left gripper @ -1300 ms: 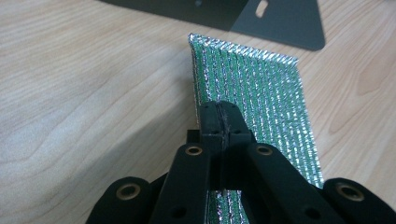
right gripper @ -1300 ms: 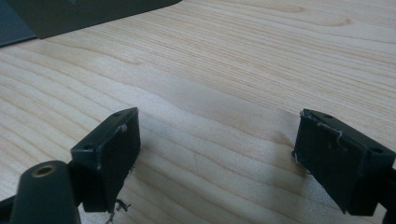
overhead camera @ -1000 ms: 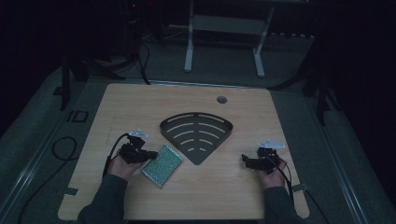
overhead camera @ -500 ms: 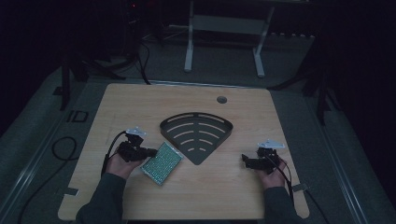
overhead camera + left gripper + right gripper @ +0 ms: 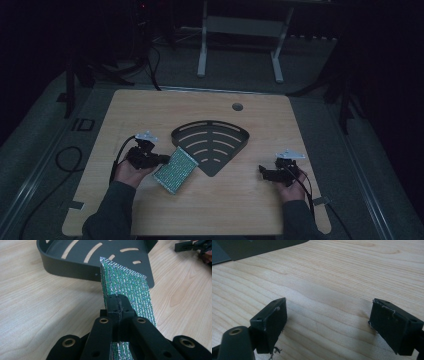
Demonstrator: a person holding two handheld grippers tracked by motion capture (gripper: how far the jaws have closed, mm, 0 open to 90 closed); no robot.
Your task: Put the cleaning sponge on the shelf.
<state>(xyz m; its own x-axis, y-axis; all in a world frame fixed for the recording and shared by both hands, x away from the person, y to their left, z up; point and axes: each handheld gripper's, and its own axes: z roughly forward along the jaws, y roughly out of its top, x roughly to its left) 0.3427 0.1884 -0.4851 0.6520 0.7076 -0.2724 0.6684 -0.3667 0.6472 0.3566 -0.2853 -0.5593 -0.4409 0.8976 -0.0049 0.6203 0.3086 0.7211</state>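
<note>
The left gripper (image 5: 162, 159) is pinching one edge of the shiny green pad (image 5: 174, 170), holding it tilted just beside the dark slotted tray (image 5: 235, 131) (the tray is sitting in the middle of the table (image 5: 150, 107)). Farther right, the right gripper (image 5: 261, 170) is resting with its jaws wide apart and nothing between them. The pad is being held by such a thin edge that it could be slipping out or bumping the tray wall on the way in

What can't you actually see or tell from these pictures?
- Glittery green pad: its near end is hidden behind the left gripper, whose jaws pinch it, in the left gripper view.
- Dark fan-shaped tray: its far side is cut off by the top edge of the left gripper view.
- Right gripper: too small and dim in the high view to judge its jaws.
</note>
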